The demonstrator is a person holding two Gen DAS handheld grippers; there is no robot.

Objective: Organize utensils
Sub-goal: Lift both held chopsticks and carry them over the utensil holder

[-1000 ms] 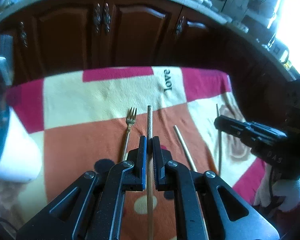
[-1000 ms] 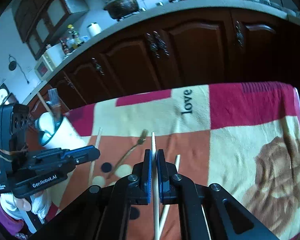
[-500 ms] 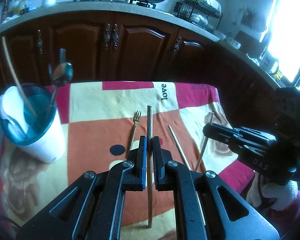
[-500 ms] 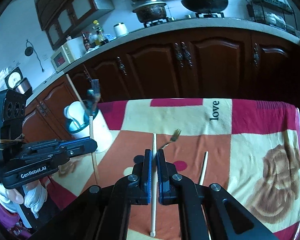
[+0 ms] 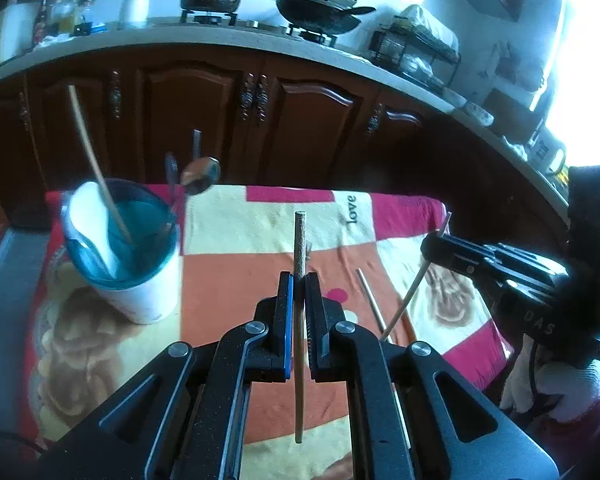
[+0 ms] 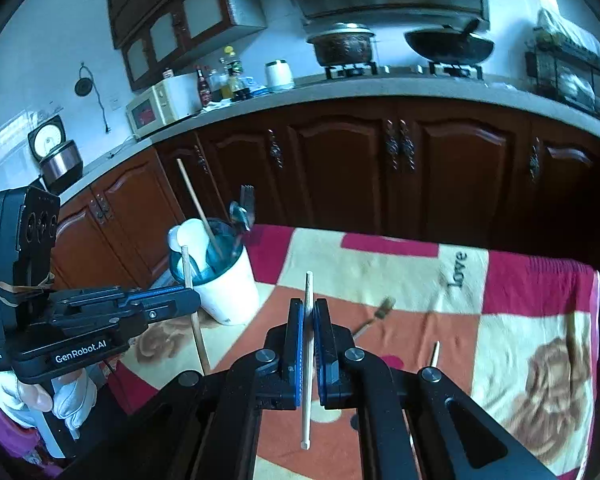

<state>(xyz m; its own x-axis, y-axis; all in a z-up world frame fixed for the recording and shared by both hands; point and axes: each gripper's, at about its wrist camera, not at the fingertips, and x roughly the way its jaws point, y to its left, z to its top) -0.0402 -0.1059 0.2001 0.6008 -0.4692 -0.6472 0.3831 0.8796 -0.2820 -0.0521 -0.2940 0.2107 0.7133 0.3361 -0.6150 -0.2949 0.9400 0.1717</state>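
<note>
At the far left of the left wrist view, a white cylindrical cup with a teal inner lining [image 5: 140, 276] stands near the left edge of the patchwork blanket in red, orange and cream [image 5: 236, 280]. It holds a white plastic spoon [image 5: 94, 220], a thin wooden stick leaning left [image 5: 96, 164] and a metal spoon [image 5: 200, 170] whose bowl rises above the rim. Open orange and cream cloth lies between the cup and the middle of the blanket.

In the centre, the left gripper [image 5: 299, 280] is pinched on a brown wooden chopstick [image 5: 299, 248], held clear above the cloth with both ends free. A metal fork [image 6: 374, 316] lies on the orange patch behind it, mostly hidden in the left view and blurred in the right view.

Right of that, a pale chopstick [image 5: 370, 300] lies flat on the blanket, well inside its right edge. Further right, the right gripper [image 6: 309, 312] is clamped on a light wooden chopstick [image 6: 308, 292], lifted off the surface; seen from the left camera it slants over the cloth near the blanket's right border. Beyond the far edge stand dark wooden cabinet doors [image 5: 204, 120].
</note>
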